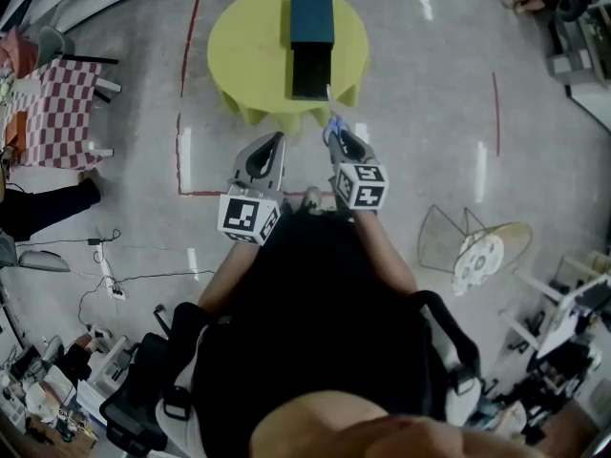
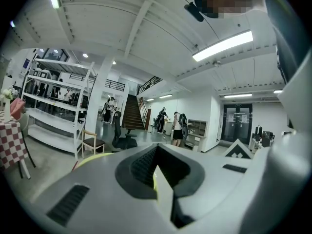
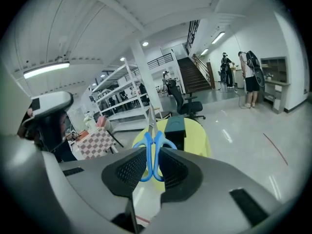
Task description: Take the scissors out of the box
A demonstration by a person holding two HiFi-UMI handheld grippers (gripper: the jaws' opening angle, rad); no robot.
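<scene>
- Pale glossy floor marked with red tape lines fills the head view, and a round yellow table stands on it in front of the seated person.
- On the table lies 1 dark teal box, with a black open part on the side nearer the person.
- Seen from the head view, the 2 grippers sit side by side just short of the table's near edge, each with its marker cube behind it.
- The right gripper grasps the blue-handled scissors, whose blade reaches toward the near right corner of the black part.
- Only the right gripper view shows that grip plainly. The 2 blue handle loops of the scissors are pinched between the ribbed pads, and the closed blades stick up and away.
- That view also shows the scissors clear of the box, which sits farther off on the table.
- The left gripper points past the table's left side.
- Its own view shows the jaws of the left gripper drawn together to a thin slit, with nothing in them.
- The left gripper view shows neither box nor scissors, only a sliver of the yellow table.
- Both gripper views take in the hall that the head view misses: white shelving, a staircase and people standing.
- A checked tablecloth shows at the head view's left.
</scene>
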